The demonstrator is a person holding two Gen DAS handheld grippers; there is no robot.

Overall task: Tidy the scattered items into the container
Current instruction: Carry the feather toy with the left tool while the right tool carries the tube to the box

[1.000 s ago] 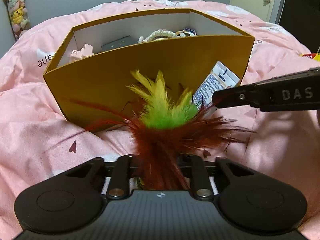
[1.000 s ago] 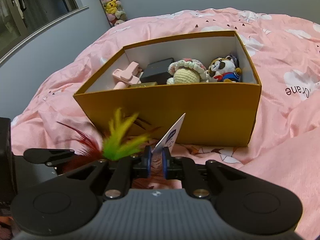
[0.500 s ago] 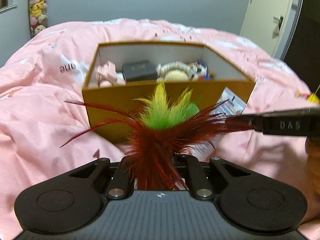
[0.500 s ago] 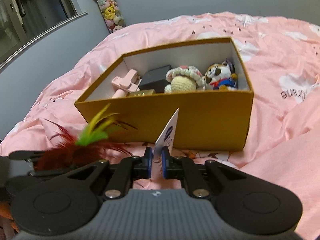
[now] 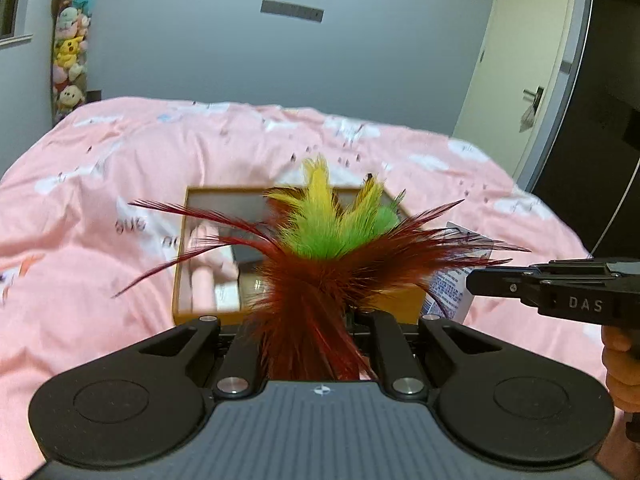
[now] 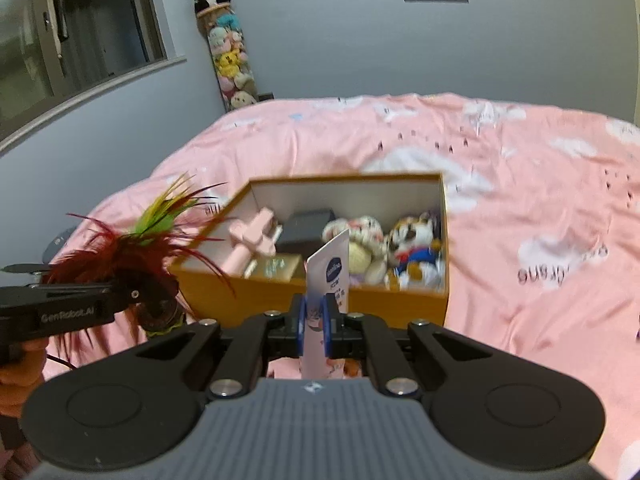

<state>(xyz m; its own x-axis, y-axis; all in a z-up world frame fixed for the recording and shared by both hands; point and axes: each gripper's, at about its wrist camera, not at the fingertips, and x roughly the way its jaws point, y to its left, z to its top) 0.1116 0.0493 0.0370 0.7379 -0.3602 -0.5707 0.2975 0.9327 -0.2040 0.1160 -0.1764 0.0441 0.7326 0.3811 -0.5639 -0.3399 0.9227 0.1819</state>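
Left wrist view: left gripper (image 5: 308,320) clenched on feather shuttlecock (image 5: 320,248), plumes fanning ahead of its fingers | right gripper (image 6: 316,314) pinching a white tube (image 6: 330,276), upright between its pads | orange box (image 6: 400,300) on pink bedspread (image 6: 540,200) just beyond both fingertips, holding plush toys (image 6: 412,240).

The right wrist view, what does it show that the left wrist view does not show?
Only the right wrist view: two plush toys in the box, and the window. Only the left wrist view: the door. Both: the orange box, the feather toy in the left gripper, and the white tube in the right gripper.
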